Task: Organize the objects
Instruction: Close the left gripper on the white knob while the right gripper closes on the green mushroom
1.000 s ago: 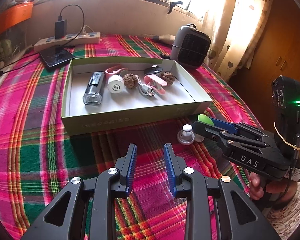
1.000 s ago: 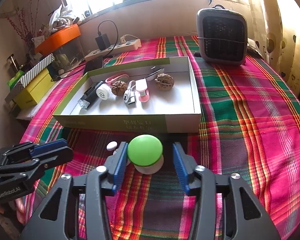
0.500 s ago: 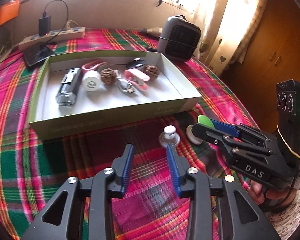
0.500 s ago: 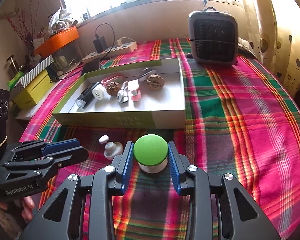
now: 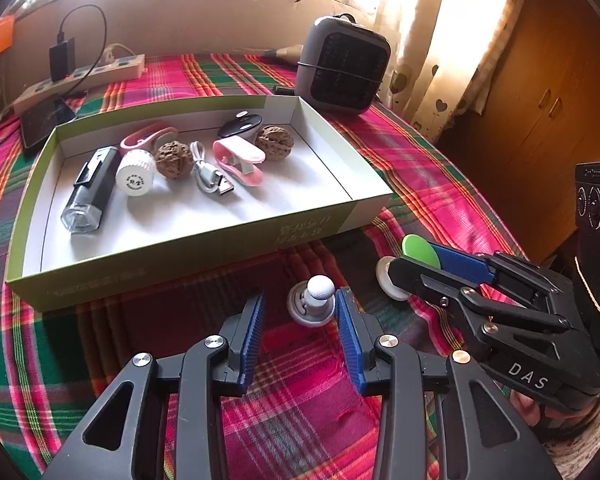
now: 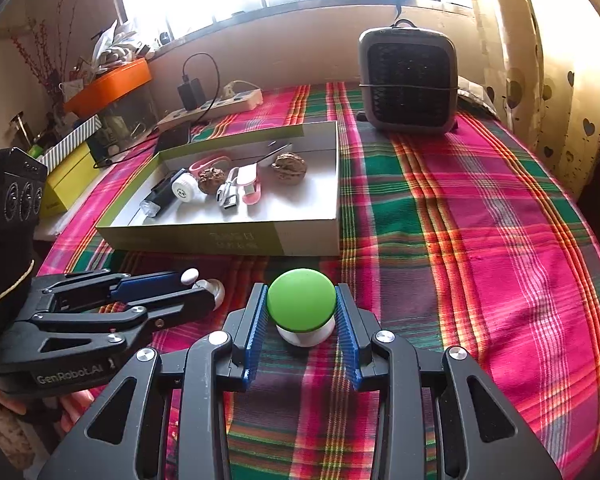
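Observation:
A small white knob on a grey round base (image 5: 318, 294) stands on the plaid cloth in front of the green box (image 5: 160, 268). My left gripper (image 5: 298, 304) reaches around it with its jaws opening. The knob sits between the tips, close to the right finger, and is not pressed. Just to its right, my right gripper (image 6: 302, 300) is shut on a green-capped white piece (image 6: 301, 298), which rests on the cloth. In the box lie a black torch (image 5: 88, 192), a white cap (image 5: 135, 174), two walnuts (image 5: 175, 159), a USB cable (image 5: 210, 172) and a pink clip (image 5: 240, 158).
A grey fan heater (image 5: 344, 72) stands behind the box's right corner. A power strip (image 5: 84, 76) and a phone (image 5: 40, 120) lie at the back left. Boxes and an orange tray (image 6: 108, 88) crowd the left side. The table edge curves away on the right.
My left gripper has moved right and forward to the white knob and spread its jaws around it. My right gripper has closed from wide onto the green-capped piece.

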The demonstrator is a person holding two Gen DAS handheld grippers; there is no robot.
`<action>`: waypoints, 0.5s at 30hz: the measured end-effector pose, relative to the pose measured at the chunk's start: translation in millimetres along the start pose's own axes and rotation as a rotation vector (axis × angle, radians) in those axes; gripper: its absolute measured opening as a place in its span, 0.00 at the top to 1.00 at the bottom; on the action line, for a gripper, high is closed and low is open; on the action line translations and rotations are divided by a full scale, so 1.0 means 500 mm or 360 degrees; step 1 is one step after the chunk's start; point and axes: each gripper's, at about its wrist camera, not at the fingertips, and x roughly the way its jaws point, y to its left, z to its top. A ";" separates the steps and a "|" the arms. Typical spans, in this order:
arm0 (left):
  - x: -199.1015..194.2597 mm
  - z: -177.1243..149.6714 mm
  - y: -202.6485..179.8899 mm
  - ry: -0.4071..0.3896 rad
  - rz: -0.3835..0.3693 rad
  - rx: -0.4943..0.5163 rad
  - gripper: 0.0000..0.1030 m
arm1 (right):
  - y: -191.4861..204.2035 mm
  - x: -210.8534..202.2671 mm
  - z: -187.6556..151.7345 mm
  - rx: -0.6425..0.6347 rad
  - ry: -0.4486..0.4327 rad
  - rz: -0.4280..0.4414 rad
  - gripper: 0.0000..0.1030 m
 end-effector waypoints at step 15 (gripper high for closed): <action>0.010 0.004 -0.009 -0.0019 0.0047 0.0017 0.74 | -0.008 0.004 -0.002 0.0016 0.0010 0.0016 0.66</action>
